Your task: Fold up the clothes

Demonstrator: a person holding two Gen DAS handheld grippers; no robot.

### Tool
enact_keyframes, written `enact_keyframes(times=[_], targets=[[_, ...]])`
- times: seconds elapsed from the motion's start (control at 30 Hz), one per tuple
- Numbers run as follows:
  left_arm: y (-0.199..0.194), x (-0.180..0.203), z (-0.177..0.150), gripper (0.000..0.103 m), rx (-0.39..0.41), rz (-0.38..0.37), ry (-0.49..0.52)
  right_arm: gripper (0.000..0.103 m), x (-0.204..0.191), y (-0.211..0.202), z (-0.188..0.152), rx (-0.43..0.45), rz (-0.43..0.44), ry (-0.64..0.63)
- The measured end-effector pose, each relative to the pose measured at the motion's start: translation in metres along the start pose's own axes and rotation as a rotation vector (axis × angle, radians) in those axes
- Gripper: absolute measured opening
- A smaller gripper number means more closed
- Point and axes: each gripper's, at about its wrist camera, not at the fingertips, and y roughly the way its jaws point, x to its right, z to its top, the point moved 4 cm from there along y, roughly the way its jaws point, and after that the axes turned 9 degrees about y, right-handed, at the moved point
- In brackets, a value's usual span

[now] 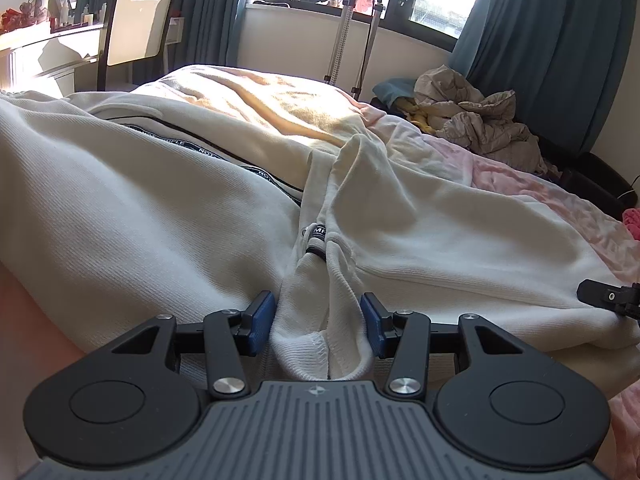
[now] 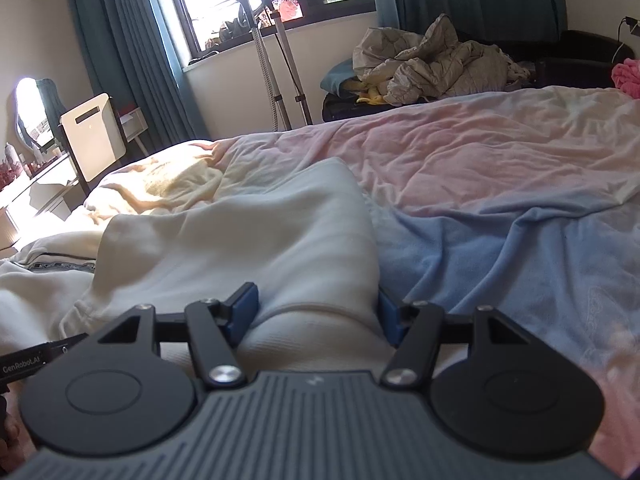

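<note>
A white ribbed garment (image 1: 132, 216) with a black lettered stripe lies spread on the bed. My left gripper (image 1: 319, 322) has its blue pads on either side of a bunched hem fold (image 1: 316, 312) of this garment; the jaws stand fairly wide around the cloth. My right gripper (image 2: 318, 312) straddles another part of the white garment (image 2: 260, 240), jaws wide apart with cloth bulging between the blue pads. The right gripper's tip shows at the right edge of the left wrist view (image 1: 608, 298).
The bed has a pink and blue blanket (image 2: 500, 184). A crumpled beige quilt (image 2: 432, 60) lies on a dark sofa beyond. A garment steamer stand (image 2: 276, 60) is by the window. A white chair (image 1: 136, 28) and a dresser stand at the left.
</note>
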Motion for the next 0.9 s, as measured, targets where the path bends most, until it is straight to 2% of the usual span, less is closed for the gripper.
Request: enact_keyframes(times=[0.2, 0.43, 0.8, 0.87, 0.9], targets=[[0.0, 0.0, 0.0, 0.052, -0.001, -0.002, -0.006, 0.064, -0.003, -0.004, 0.0, 0.026, 0.015, -0.004], [0.0, 0.001, 0.0, 0.052, -0.001, -0.002, -0.007, 0.064, 0.0, -0.001, -0.002, 0.016, 0.022, 0.014], [-0.001, 0.0, 0.0, 0.053, 0.001, -0.007, -0.001, 0.065, 0.047, 0.008, -0.006, -0.022, 0.161, 0.373], [-0.001, 0.001, 0.0, 0.053, 0.001, -0.009, 0.0, 0.061, 0.074, 0.016, -0.012, -0.053, 0.196, 0.554], [0.0, 0.0, 0.0, 0.054, 0.001, -0.01, -0.001, 0.062, 0.081, 0.021, -0.016, -0.073, 0.203, 0.601]])
